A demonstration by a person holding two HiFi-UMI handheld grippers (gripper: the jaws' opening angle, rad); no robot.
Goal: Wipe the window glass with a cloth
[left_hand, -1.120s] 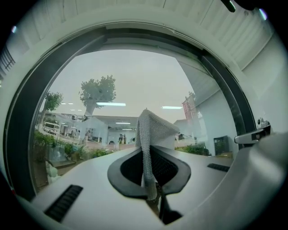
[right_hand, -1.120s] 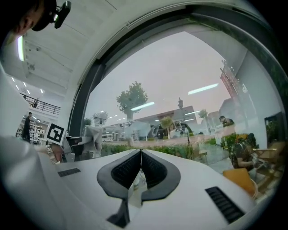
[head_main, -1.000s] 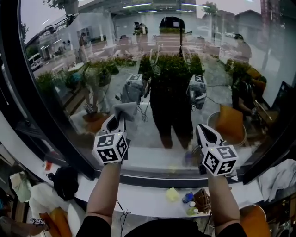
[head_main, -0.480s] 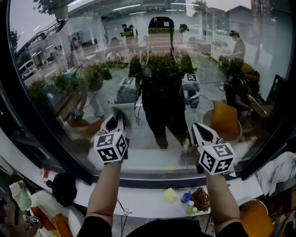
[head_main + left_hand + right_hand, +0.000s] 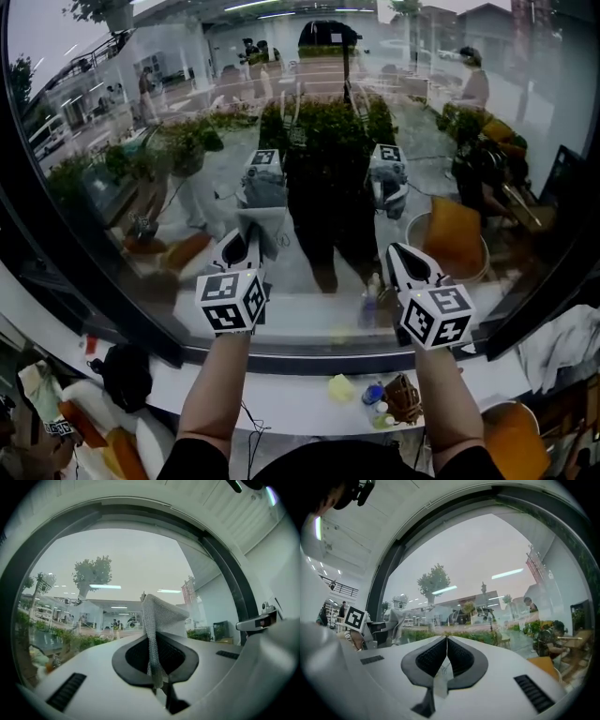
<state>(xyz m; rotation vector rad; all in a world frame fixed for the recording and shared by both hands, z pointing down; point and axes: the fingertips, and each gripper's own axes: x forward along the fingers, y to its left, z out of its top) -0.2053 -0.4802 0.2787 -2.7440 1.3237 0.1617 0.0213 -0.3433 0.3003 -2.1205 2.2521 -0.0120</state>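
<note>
Commercial building interior (big window glass (image 5: 525, 94), planted courtyard (image 5: 178, 145) beyond).

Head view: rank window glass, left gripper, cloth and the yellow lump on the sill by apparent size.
1. window glass
2. left gripper, though it is nearest the camera, which inflates it
3. cloth
4. yellow lump

A dark window frame (image 5: 94, 291) curves above a white sill (image 5: 291, 398), with grey daylight and shrubs (image 5: 183, 141) outside.
</note>
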